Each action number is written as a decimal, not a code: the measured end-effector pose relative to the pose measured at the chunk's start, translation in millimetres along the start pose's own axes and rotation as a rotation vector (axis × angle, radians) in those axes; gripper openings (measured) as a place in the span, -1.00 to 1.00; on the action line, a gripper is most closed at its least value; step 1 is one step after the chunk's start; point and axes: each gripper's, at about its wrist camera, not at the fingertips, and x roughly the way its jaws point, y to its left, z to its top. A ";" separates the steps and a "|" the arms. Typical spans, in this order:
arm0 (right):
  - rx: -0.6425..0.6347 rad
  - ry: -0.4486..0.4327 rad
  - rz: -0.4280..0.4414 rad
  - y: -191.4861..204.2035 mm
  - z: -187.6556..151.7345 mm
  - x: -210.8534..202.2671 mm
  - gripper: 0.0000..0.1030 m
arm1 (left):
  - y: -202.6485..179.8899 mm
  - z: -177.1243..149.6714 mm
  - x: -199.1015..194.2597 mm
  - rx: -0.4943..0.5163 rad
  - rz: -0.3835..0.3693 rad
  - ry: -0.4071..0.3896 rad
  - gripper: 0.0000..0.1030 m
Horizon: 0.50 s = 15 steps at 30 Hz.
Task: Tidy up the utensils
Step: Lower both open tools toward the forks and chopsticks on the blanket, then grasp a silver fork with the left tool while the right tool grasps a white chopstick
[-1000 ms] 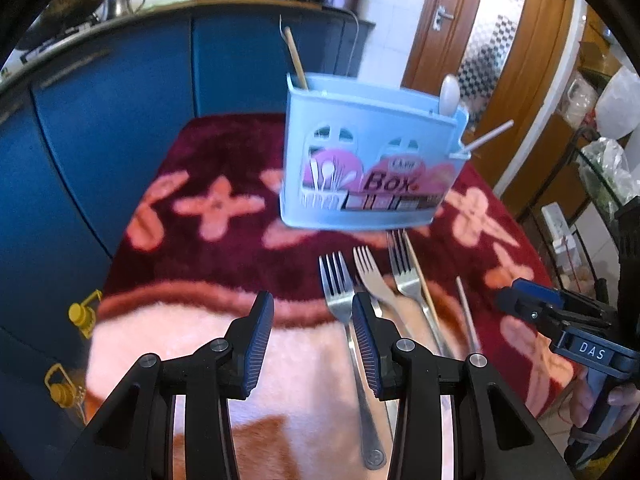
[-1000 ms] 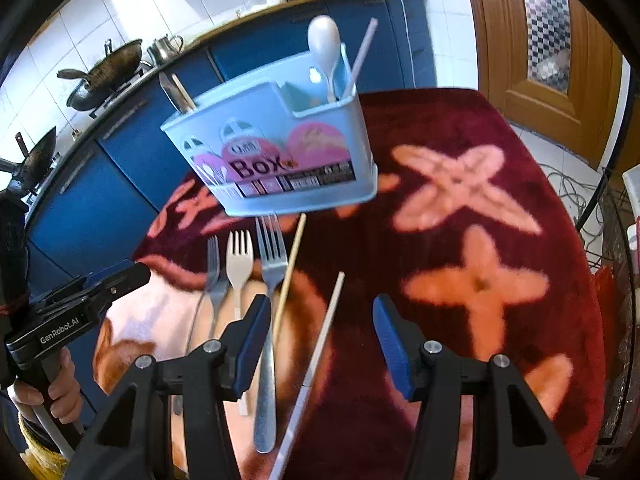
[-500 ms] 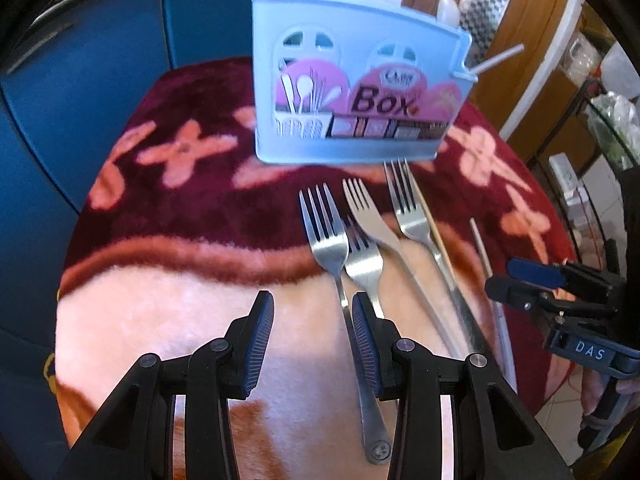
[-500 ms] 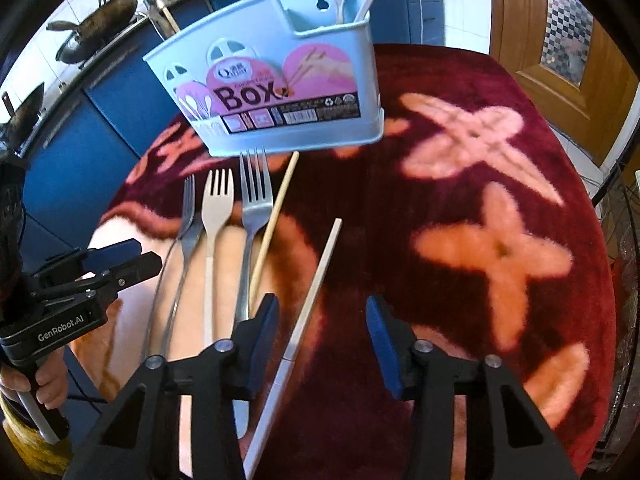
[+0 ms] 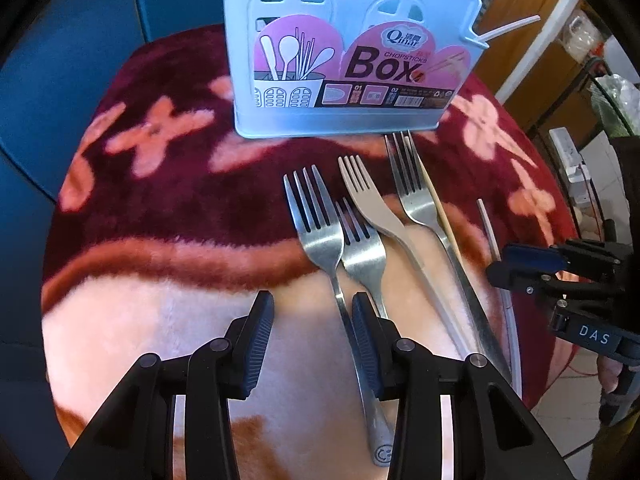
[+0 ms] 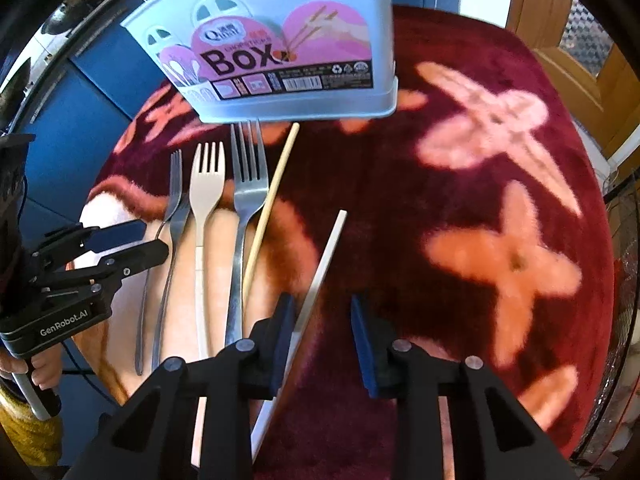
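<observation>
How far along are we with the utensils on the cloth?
Early. The blue holder already holds a few utensils. In hand: the right gripper, jaws just closing, straddles the white chopstick but isn't pressing on it; the left gripper is open beside a fork handle. Four forks and the wooden chopstick remain.

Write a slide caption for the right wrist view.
Right gripper closing around a white chopstick near forks and the blue utensil box.

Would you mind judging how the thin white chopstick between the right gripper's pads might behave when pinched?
The thin white chopstick looks stiff and light. Its narrow, smooth shaft may slip or pivot in the right gripper, whose jaws have just been closing around it.
</observation>
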 end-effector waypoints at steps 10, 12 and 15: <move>-0.029 0.126 -0.032 10.1 21.0 11.8 -0.47 | -3.6 19.0 11.1 0.069 0.003 0.105 -0.29; -0.027 0.128 -0.033 11.0 22.0 11.9 -0.53 | -3.8 22.3 12.2 0.075 0.000 0.121 -0.38; -0.009 0.116 -0.007 9.5 24.0 11.0 -0.76 | -0.8 24.6 11.4 0.055 -0.015 0.122 -0.64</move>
